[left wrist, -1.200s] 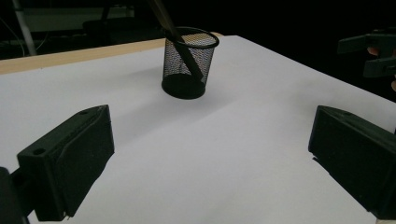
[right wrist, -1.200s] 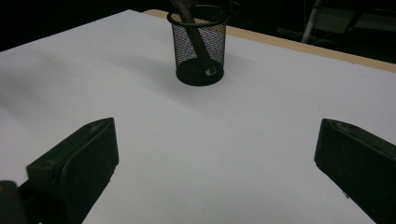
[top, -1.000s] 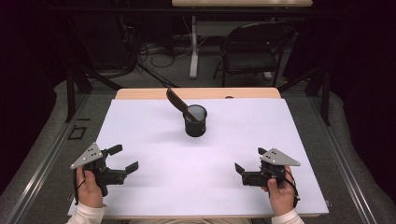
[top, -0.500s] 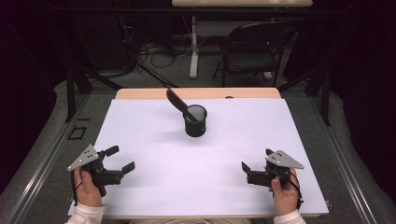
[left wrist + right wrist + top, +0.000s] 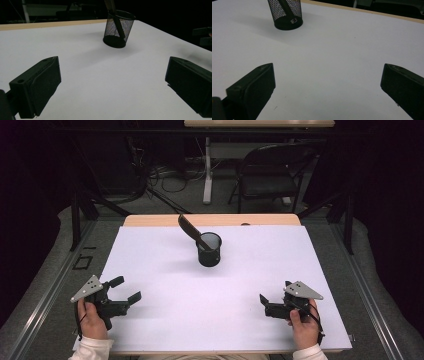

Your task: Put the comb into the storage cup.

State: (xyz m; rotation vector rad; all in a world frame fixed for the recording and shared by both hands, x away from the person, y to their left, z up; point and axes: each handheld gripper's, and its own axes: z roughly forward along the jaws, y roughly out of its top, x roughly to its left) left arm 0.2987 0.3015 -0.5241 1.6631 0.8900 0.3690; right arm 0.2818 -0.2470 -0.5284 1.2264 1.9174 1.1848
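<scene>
Left hand [image 5: 92,319]: seen at the near left edge of the table, wrapped around the handle of the left gripper; a white sleeve is visible at the wrist.
Left gripper [image 5: 125,290]: held low over the near left part of the white table top [image 5: 165,320]; its jaws are spread wide apart with nothing between them (in the left gripper view, bare table surface is seen between the two black jaws).
Right hand [image 5: 304,320]: seen at the near right edge, closed around the handle of the right gripper.
Right gripper [image 5: 275,297]: held low over the near right part of the table top; its jaws are likewise spread wide, with nothing held (bare white surface is seen between them in the right gripper view).
Mesh cup [image 5: 209,249]: a black wire-mesh cup, standing upright on the far middle of the table top, well apart from both grippers; it is seen ahead of the jaws in the left gripper view [image 5: 118,28] and the right gripper view [image 5: 286,13].
Dark utensil [image 5: 189,228]: placed inside the mesh cup, leaning to the far left, its broad upper end projecting above the rim (its exact kind cannot be told).
Chair [image 5: 272,175]: seen on the floor beyond the far edge of the table.
</scene>
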